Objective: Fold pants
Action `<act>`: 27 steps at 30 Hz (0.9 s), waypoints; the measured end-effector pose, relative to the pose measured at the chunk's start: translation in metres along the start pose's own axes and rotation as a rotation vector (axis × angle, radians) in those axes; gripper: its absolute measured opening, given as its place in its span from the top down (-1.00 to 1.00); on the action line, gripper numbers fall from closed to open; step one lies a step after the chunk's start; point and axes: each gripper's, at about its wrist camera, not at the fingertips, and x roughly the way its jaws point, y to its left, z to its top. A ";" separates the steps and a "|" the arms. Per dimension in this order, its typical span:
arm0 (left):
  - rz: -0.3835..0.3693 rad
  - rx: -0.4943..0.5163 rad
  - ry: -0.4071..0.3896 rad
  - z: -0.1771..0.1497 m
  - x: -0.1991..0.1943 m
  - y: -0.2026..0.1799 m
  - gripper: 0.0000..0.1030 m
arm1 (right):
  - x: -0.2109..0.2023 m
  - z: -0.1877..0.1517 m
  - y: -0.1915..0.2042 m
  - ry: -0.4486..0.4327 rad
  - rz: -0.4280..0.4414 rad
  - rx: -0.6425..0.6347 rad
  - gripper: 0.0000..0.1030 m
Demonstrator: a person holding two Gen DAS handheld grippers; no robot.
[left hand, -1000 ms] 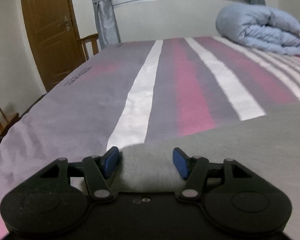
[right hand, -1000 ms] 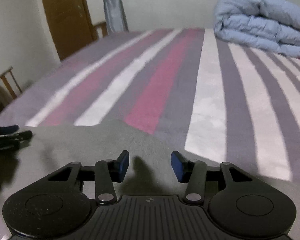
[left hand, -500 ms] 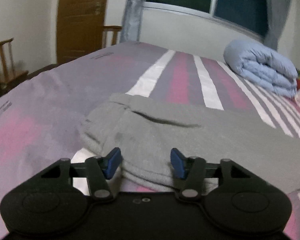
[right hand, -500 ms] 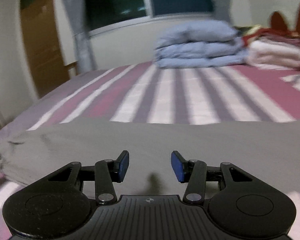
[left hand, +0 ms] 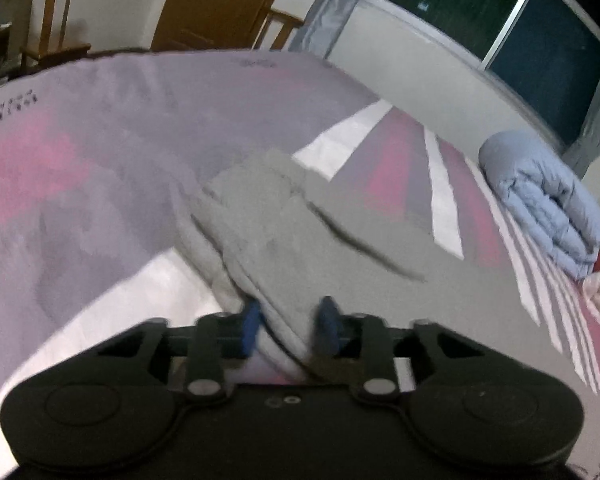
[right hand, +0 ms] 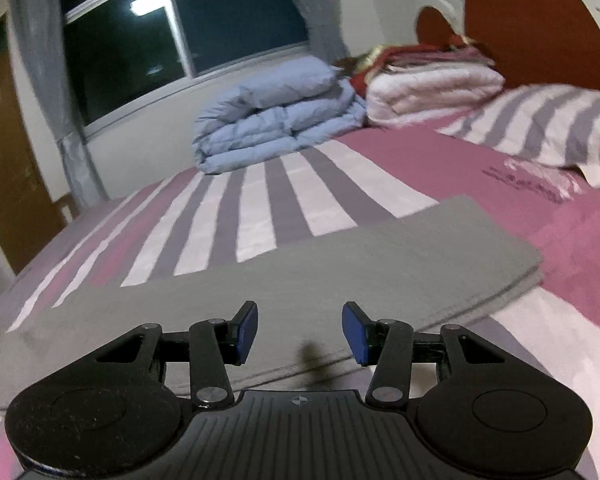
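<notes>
Grey pants lie flat on the striped bed, waistband end at the left in the left wrist view. My left gripper is tilted, and its blue pads stand apart on either side of the near edge of the waist end; the view is blurred. In the right wrist view the pants stretch to the right as a long flat strip with layered leg ends. My right gripper is open over the near edge of the pants and holds nothing.
A folded blue duvet and pink bedding lie at the far side of the bed. A striped pillow lies by the headboard. Wooden chairs, a door and a window stand beyond the bed.
Both grippers pulled back and swung; the left now tilts at the waist end with its pads a little closer together, and the right has turned right toward the leg ends.
</notes>
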 end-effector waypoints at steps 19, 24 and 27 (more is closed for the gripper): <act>-0.037 -0.019 0.030 0.009 0.035 0.010 0.87 | 0.010 -0.018 -0.012 0.023 -0.045 0.047 0.06; -0.169 0.036 -0.189 0.043 -0.001 -0.021 0.95 | 0.012 -0.020 -0.008 0.026 -0.045 0.048 0.06; -0.108 0.132 -0.215 0.036 0.004 -0.023 0.94 | 0.013 -0.021 -0.007 0.030 -0.042 0.058 0.06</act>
